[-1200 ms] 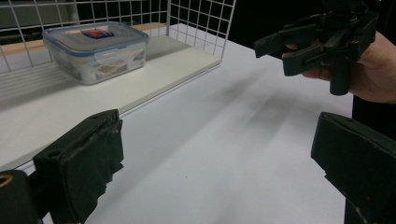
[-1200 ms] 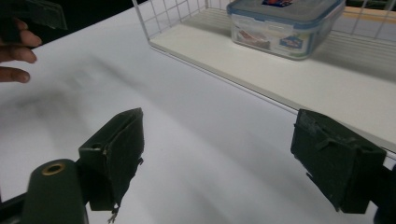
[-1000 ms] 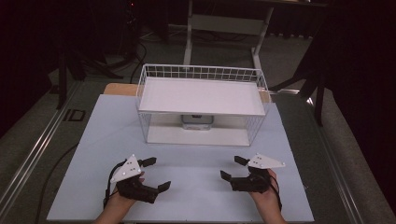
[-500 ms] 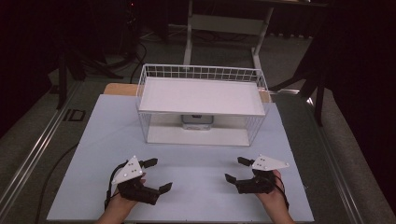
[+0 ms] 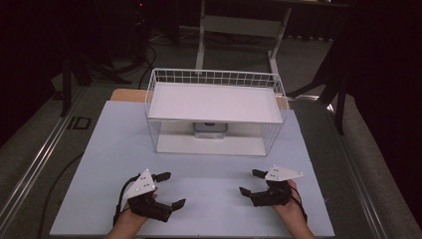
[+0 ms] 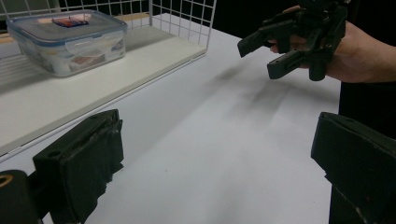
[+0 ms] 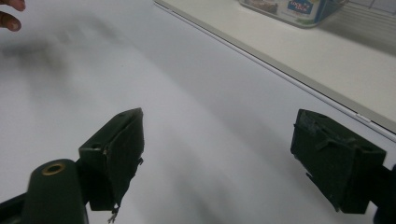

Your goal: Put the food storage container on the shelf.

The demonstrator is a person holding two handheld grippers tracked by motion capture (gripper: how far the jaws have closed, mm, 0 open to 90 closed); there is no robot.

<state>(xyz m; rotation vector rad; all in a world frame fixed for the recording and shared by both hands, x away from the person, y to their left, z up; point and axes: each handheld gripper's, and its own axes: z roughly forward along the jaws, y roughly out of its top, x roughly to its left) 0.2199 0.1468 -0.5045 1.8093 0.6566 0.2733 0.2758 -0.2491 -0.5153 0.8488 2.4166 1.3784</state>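
A pale counter [image 5: 209, 164] stands in a dark room. The lidded container [image 5: 210, 129] sits at 12 o'clock inside the wire basket [image 5: 159, 79] (long axis left-right). Left tool [image 5: 166, 189] and right tool [image 5: 249, 183] gape wide, empty.

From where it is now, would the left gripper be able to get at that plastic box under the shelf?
Probably yes. The left gripper is open and empty, the white table ahead is bare, and the lidded box sits on the wire rack's lower board, whose front looks open. The upper shelf leaves little headroom, though.

Lab, dark curtains [image 5: 383, 74], floor rails [image 5: 35, 164]
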